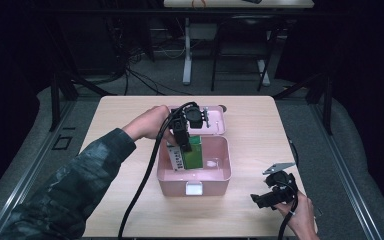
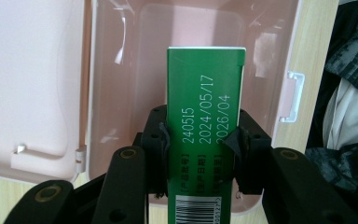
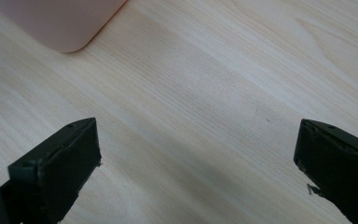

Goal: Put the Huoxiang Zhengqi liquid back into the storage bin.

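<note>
The left hand-held gripper pointed down into a pink box, its two black jaws clamped on the narrow sides of a green carton. White printed dates ran along the carton's face, with a barcode near the held end. In the high view the left hand-held gripper held the carton upright inside the left part of the pink box, the carton's lower end down between the box walls; whether it touched the bottom could not be told. A black cable trailed from this hand-held gripper toward the near edge of the counter. The box stood around the middle of the counter, its lid folded open and lying flat behind it toward the far edge, and a white latch sat on its near wall.

The right hand-held gripper rested near the counter's near right corner, well apart from the box. In its own view the right hand-held gripper had its jaws spread wide with nothing between them, above bare wood, and a rounded corner of the pink box lay just beyond.
</note>
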A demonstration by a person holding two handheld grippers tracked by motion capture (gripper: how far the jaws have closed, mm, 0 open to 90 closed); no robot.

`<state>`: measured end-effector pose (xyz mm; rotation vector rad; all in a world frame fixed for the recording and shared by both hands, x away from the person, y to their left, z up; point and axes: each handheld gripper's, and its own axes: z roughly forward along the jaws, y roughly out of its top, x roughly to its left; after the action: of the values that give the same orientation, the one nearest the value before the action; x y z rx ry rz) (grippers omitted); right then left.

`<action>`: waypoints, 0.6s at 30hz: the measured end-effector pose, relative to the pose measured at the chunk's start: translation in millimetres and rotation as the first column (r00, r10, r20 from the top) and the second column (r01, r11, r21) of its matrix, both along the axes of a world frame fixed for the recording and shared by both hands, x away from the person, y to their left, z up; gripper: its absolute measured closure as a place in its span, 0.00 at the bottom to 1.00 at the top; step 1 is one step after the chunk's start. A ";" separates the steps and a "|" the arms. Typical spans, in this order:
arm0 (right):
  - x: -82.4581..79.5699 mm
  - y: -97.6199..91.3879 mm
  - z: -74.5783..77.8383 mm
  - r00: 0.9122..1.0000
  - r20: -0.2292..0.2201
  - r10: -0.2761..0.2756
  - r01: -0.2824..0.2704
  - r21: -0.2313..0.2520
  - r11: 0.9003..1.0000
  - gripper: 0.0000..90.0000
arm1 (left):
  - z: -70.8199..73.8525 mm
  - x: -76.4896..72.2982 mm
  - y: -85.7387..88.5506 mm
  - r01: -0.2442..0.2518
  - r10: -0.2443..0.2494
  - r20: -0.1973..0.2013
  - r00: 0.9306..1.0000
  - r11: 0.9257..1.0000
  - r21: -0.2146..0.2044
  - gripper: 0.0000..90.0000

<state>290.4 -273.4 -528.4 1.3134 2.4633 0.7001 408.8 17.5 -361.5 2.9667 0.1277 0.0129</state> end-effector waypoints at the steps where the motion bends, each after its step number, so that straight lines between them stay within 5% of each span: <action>1: 0.2 0.2 -0.1 1.000 -0.001 0.004 -0.004 -0.001 1.000 0.00 | -1.1 0.3 0.7 -0.002 0.002 -0.001 1.000 1.000 0.004 0.70; 18: -1.2 0.2 1.3 1.000 0.001 0.001 -0.001 -0.002 1.000 0.00 | -22.7 4.1 6.0 -0.026 0.026 -0.004 1.000 0.999 0.019 0.70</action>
<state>289.2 -273.2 -527.1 1.3114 2.4637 0.6985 412.9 23.5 -384.2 2.9842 0.1678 0.0105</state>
